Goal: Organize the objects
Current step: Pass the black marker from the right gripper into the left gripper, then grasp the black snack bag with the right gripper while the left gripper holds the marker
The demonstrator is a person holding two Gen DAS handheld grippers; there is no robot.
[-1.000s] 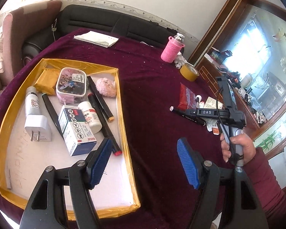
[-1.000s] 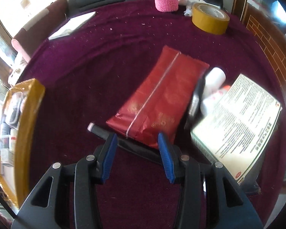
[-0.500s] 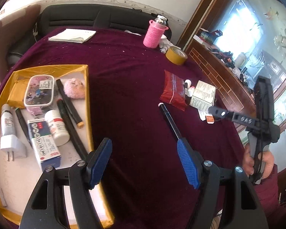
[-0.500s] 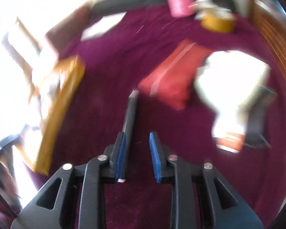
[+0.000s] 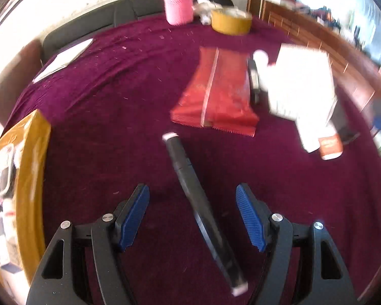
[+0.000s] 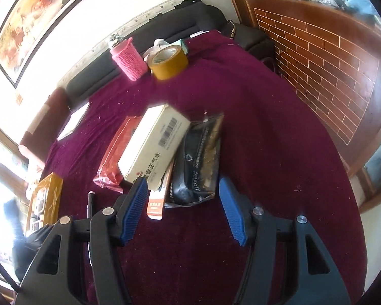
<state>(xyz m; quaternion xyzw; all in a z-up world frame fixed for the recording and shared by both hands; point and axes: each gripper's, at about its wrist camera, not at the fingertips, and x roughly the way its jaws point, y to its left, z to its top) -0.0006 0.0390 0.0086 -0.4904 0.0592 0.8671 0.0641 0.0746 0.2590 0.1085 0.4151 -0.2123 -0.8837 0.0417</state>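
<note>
A long black marker point(image 5: 195, 193) lies on the purple tablecloth between the open fingers of my left gripper point(image 5: 193, 216), which hovers over it without touching. My right gripper point(image 6: 181, 209) is open and empty, in front of a black foil pouch point(image 6: 198, 162) and a white medicine box point(image 6: 153, 147) that lies on a red packet point(image 6: 114, 152). The red packet point(image 5: 216, 94) and white box point(image 5: 302, 86) also show in the left wrist view. The yellow tray point(image 5: 30, 178) holding several items is at the left edge; it also shows in the right wrist view point(image 6: 50, 198).
A pink-sleeved bottle point(image 6: 128, 58) and a roll of yellow tape point(image 6: 169, 62) stand at the table's far side. A white paper point(image 5: 63, 58) lies far left. A black sofa point(image 6: 165, 30) and a brick-patterned wooden wall point(image 6: 330, 58) border the table.
My left gripper swung away from the tray and over the black marker. My right gripper let the marker go, opened wide and moved right, in front of the black pouch and white box.
</note>
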